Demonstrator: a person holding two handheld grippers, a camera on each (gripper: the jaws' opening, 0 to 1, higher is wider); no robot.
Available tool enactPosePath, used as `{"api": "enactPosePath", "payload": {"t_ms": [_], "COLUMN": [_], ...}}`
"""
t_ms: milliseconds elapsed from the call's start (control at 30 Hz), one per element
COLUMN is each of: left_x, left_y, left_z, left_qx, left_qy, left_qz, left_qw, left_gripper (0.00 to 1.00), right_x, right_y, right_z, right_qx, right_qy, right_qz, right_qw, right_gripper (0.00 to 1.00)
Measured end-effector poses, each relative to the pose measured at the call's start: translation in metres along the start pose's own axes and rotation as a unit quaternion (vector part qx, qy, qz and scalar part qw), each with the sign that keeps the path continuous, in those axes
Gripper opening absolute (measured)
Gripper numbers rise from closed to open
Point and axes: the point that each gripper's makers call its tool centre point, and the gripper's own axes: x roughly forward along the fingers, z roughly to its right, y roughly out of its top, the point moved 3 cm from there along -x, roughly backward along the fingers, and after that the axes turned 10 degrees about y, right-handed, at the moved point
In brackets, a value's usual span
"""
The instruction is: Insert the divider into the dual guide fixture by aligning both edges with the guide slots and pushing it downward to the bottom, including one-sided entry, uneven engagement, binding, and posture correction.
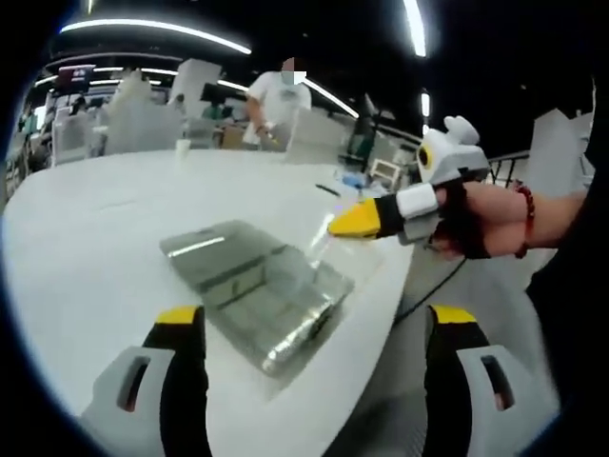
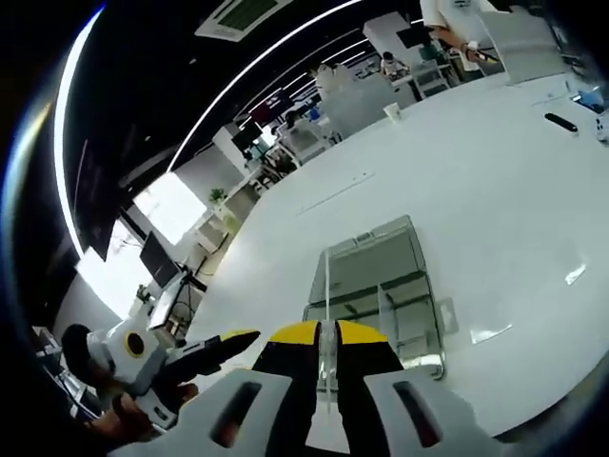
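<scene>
Dual guide fixture (image 1: 255,286): clear, box-like, with inner ribs; lying flat on the white table (image 1: 86,248), near the table's edge. Seen again in the right gripper view (image 2: 381,276), just beyond the right gripper's tips.

Divider (image 2: 326,314): thin transparent sheet, seen edge-on in the right gripper view as a pale upright line rising from between the jaws in front of the fixture. In the left gripper view, a faint clear sheet (image 1: 333,252) hanging below the yellow tips, over the fixture's far corner. Whether its lower edge touches the fixture: cannot be told.

Right gripper (image 2: 326,333): yellow-tipped, black-bodied, clamped on the divider, jaws closed to a narrow gap. Seen from the left gripper view (image 1: 357,219) at the right, tips pointing left, held by a hand (image 1: 476,214) in a black strap with a red bead bracelet.

Left gripper (image 1: 314,319): jaws spread wide, nothing between them, off the near side of the fixture. In the right gripper view (image 2: 224,347), lower left, well apart from the fixture.

Background: person in a white shirt (image 1: 278,100) beyond the table; small dark object (image 2: 561,122) on the far table surface.
</scene>
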Motion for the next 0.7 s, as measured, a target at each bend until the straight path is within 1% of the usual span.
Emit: {"api": "enactPosePath", "payload": {"t_ms": [100,167,233,433,533,700], "left_x": [0.000,0.000,0.000,-0.001,-0.001,-0.002], "left_y": [0.000,-0.001,-0.001,-0.008,-0.011,-0.007], "left_z": [-0.004,-0.006,-0.007,-0.011,-0.012,-0.015], "left_qx": [-0.001,-0.008,-0.003,-0.009,-0.010,-0.012], "left_qy": [0.005,0.004,0.008,0.012,0.012,0.016], "left_qz": [-0.001,-0.001,0.004,-0.006,-0.011,-0.007], "left_qw": [1.0000,1.0000,1.0000,0.9999,0.9998,0.9998], "left_gripper": [0.97,0.97,0.98,0.99,0.98,0.98], "right_x": [0.006,0.009,0.012,0.019,0.022,0.029], "right_y": [-0.003,-0.005,-0.005,-0.008,-0.006,-0.009], "right_z": [-0.001,-0.003,-0.002,0.003,0.001,0.002], "right_qx": [0.013,0.004,0.003,0.002,0.010,0.005], "right_qy": [0.003,0.001,-0.002,-0.007,0.003,-0.002], "right_qz": [-0.004,-0.009,-0.011,-0.022,-0.015,-0.023], "right_qw": [0.9999,1.0000,0.9999,0.9997,0.9998,0.9997], "right_gripper": [0.01,0.01,0.01,0.01,0.01,0.01]}}
